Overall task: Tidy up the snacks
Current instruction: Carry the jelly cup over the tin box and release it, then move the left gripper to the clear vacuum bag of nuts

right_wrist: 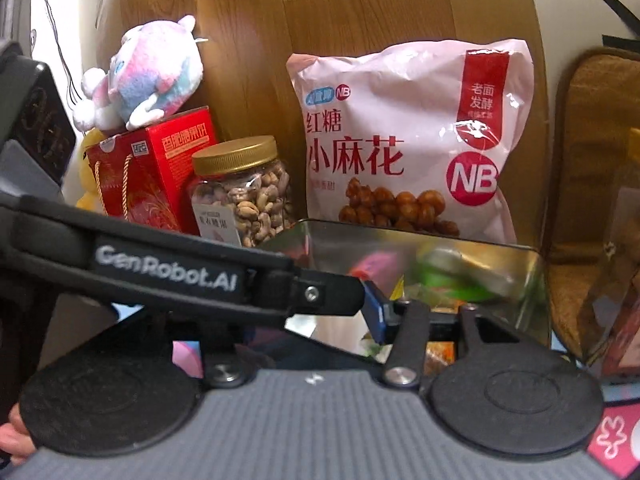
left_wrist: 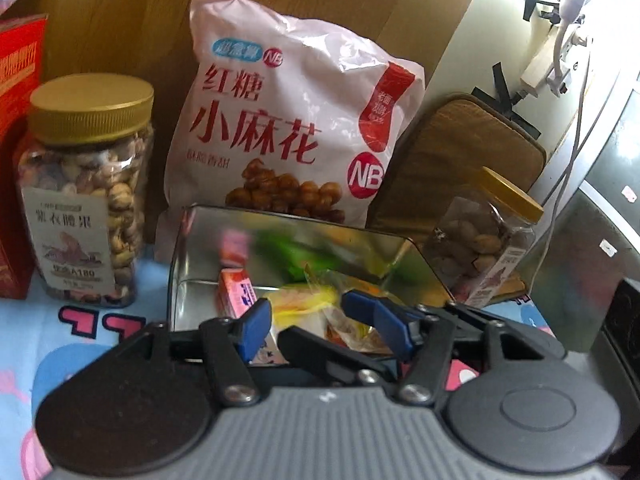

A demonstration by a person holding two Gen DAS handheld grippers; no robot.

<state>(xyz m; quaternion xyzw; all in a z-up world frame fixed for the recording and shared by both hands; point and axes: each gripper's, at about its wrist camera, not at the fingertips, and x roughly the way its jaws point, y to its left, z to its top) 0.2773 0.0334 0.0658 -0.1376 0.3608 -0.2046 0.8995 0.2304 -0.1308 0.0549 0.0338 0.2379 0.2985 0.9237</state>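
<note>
While the shiny rectangular metal tin [left_wrist: 280,236] of wrapped snacks is sitting on the cartoon-print worktop [left_wrist: 52,344], left gripper [left_wrist: 308,320] is hanging released over it; right gripper's [right_wrist: 384,320] state: cannot tell. Risk: snagging wrappers. Crowding behind: gold-lidded clear cashew jar [left_wrist: 86,196], pink snack bag [left_wrist: 296,120].

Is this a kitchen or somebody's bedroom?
Probably a bedroom or living corner at home, not a kitchen: a plush toy sits on a red gift box, and the snacks stand on a cartoon-print cloth.

Plush toy [right_wrist: 148,76], brown cushion [left_wrist: 460,160], wood panel [right_wrist: 360,8], patterned cloth [left_wrist: 60,344]
</note>
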